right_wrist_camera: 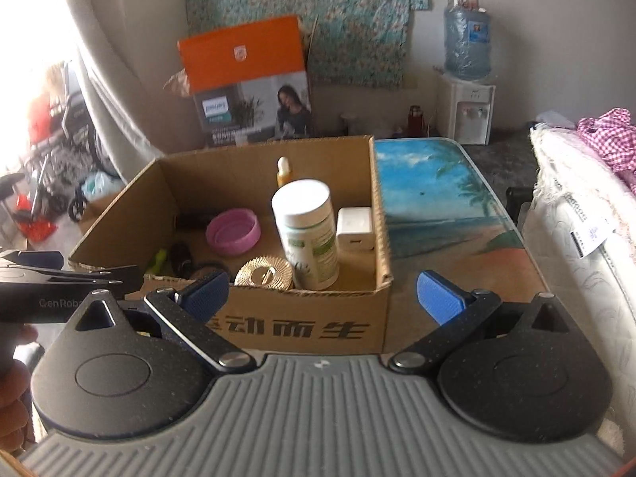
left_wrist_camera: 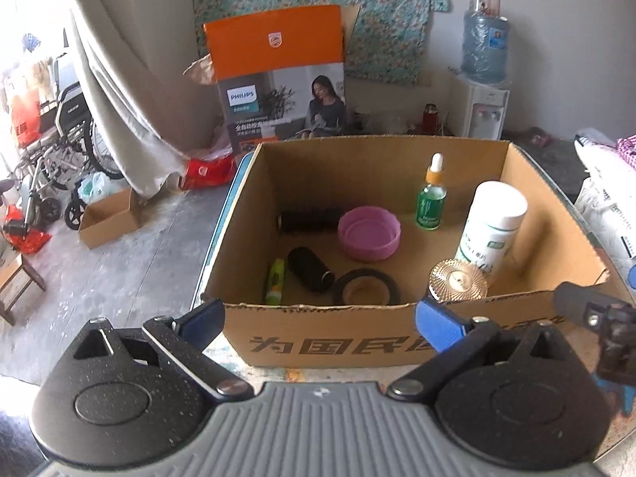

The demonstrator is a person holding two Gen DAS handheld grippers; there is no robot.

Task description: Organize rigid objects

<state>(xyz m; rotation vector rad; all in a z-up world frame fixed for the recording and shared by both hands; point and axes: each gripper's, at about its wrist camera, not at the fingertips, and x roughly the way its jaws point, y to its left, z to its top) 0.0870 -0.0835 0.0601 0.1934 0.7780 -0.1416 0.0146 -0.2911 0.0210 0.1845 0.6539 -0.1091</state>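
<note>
Upright white bottle (left_wrist_camera: 493, 226) inside cardboard box (left_wrist_camera: 318, 338)

The worktop (right_wrist_camera: 445, 206) has a glass surface printed with a beach scene of sky, palms and sand. A cardboard box (right_wrist_camera: 302, 318) stands directly on it, with the bare printed surface lying to the box's right.
</note>
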